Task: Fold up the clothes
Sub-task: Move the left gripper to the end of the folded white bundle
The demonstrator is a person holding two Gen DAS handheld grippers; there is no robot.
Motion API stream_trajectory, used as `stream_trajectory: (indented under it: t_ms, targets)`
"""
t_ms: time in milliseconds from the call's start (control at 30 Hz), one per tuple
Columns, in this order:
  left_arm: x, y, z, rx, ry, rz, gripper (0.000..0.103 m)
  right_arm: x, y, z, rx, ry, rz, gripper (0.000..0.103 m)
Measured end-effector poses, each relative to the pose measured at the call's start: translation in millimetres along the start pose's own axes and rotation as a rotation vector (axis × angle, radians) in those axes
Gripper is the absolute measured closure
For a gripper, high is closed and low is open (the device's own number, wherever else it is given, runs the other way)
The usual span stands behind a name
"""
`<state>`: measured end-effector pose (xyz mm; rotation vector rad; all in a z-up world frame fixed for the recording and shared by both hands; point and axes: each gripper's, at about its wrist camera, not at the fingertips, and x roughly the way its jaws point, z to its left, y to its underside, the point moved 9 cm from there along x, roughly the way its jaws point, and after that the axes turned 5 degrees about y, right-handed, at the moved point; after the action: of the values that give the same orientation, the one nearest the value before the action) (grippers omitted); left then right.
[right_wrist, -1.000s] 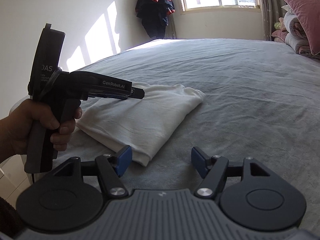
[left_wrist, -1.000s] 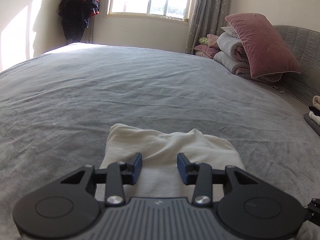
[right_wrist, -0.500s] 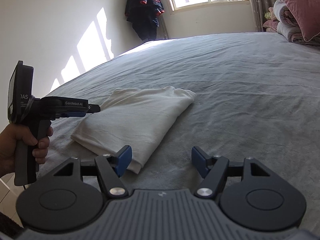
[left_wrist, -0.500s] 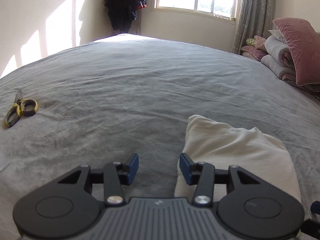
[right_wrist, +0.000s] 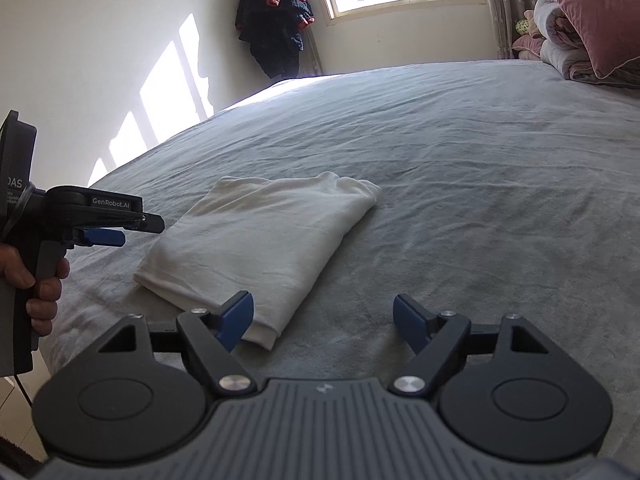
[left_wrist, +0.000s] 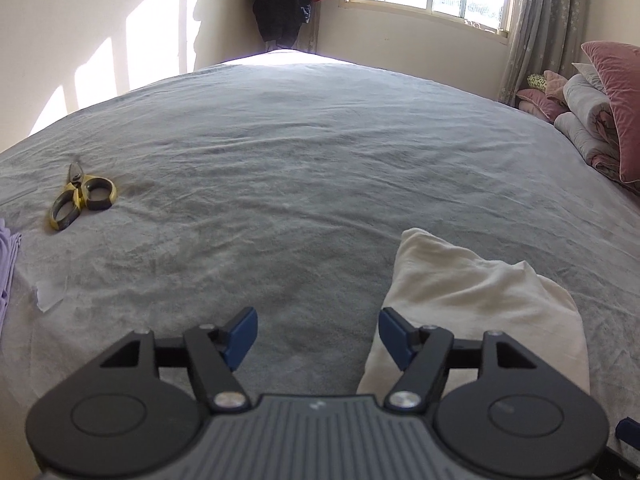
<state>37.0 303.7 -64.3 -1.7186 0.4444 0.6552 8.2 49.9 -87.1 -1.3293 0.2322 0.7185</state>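
A folded cream garment (right_wrist: pixel 264 248) lies flat on the grey bedspread (right_wrist: pixel 460 184). In the left wrist view the cream garment (left_wrist: pixel 472 300) sits at the lower right, just beside my left gripper (left_wrist: pixel 318 338). That gripper's jaws are opening, with only bedspread between them. The right wrist view shows the left gripper (right_wrist: pixel 132 228) held by a hand (right_wrist: pixel 38 284), hovering off the garment's left edge. My right gripper (right_wrist: pixel 324 322) hangs over the garment's near corner, jaws opening and nothing between them.
Yellow-handled scissors (left_wrist: pixel 80 196) lie on the bed at the left, near a lilac cloth (left_wrist: pixel 7 264) and a scrap of paper (left_wrist: pixel 50 292). Pillows and folded quilts (left_wrist: pixel 596 120) are piled at the right. A dark jacket (right_wrist: pixel 276 16) hangs in the corner by the window.
My left gripper has come off the garment and swung left, so the garment now lies to its right and the scissors show. Both grippers' jaws have spread wider.
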Motion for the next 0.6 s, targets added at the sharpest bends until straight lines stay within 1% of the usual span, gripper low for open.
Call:
stream_trajectory:
  t_ms: [33, 100, 133, 200, 233, 300, 400, 467, 500, 600]
  targets:
    - [0, -1, -1, -0.018, 0.031, 0.003, 0.032, 1, -1, -1, 0.03, -0.016, 0.011, 0.023]
    - [2, -2, -3, -0.065, 0.097, 0.012, 0.026, 1, -2, -4, 0.103, -0.059, 0.031, 0.022]
    - [3, -2, -3, -0.093, 0.129, 0.016, 0.025, 1, -3, -6, 0.142, -0.082, 0.04, 0.022]
    - [5, -2, -1, -0.142, 0.165, 0.023, 0.022, 1, -4, -9, 0.215, -0.121, 0.056, 0.022]
    - [6, -1, 0, -0.16, 0.166, 0.027, 0.021, 2, -4, -10, 0.248, -0.136, 0.063, 0.022]
    - [9, 1, 2, -0.18, 0.156, 0.039, 0.015, 2, -5, -14, 0.294, -0.154, 0.07, 0.022]
    - [15, 4, 3, -0.182, 0.149, 0.07, 0.012, 2, -7, -17, 0.354, -0.173, 0.079, 0.022]
    - [20, 7, 2, -0.186, 0.148, 0.097, 0.011, 3, -10, -18, 0.381, -0.178, 0.086, 0.022]
    - [22, 8, 1, -0.186, 0.148, 0.105, 0.008, 5, -12, -17, 0.389, -0.178, 0.089, 0.022]
    - [26, 8, -6, -0.174, 0.147, 0.111, 0.004, 9, -17, -15, 0.406, -0.169, 0.101, 0.022]
